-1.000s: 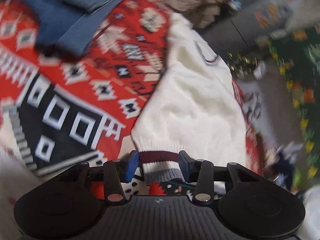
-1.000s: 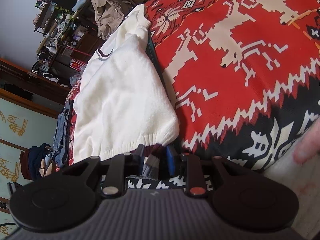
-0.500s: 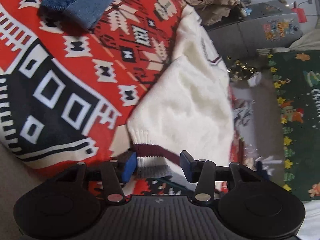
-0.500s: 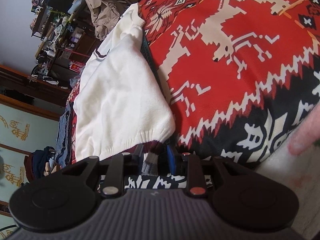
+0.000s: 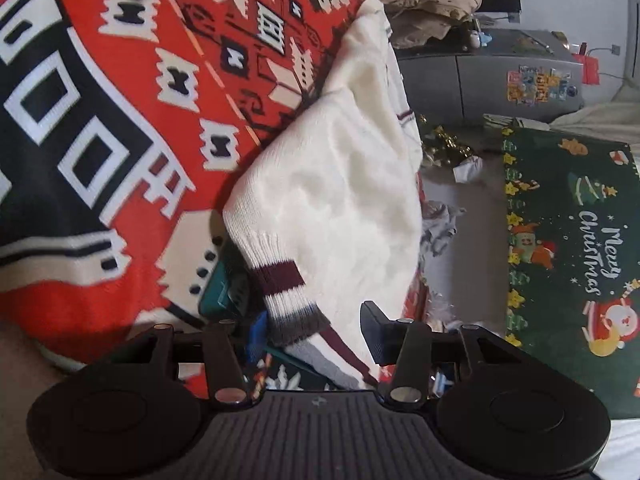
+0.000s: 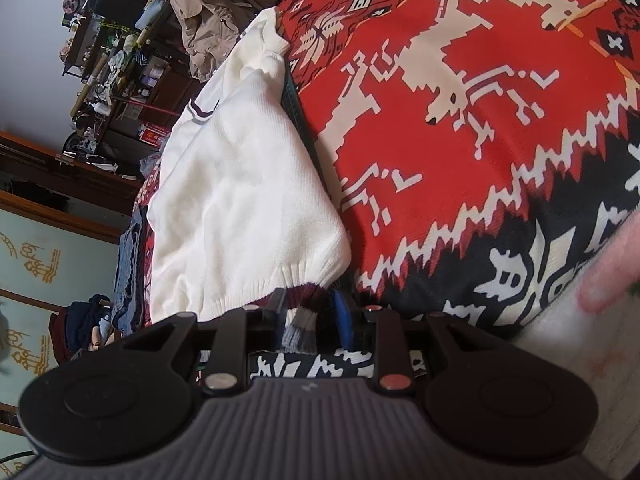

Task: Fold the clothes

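The left gripper (image 5: 314, 334) was seen with its jaws partly apart; the sweater's striped cuff (image 5: 294, 308) lay between them against one blue pad, the other pad standing clear, so nothing was clamped. The right gripper (image 6: 308, 318) was found closed narrowly on the striped hem band (image 6: 302, 322) of the same garment. The white sweater (image 5: 344, 200) was spread along the edge of the red patterned blanket (image 5: 120, 120), running away from both grippers. A teal object (image 5: 214, 286) was partly hidden beside the cuff on the blanket. Beyond the blanket's far end, a beige jacket (image 6: 212, 4) was heaped. Past the blanket's side, a green Christmas mat (image 5: 572, 240) was laid.
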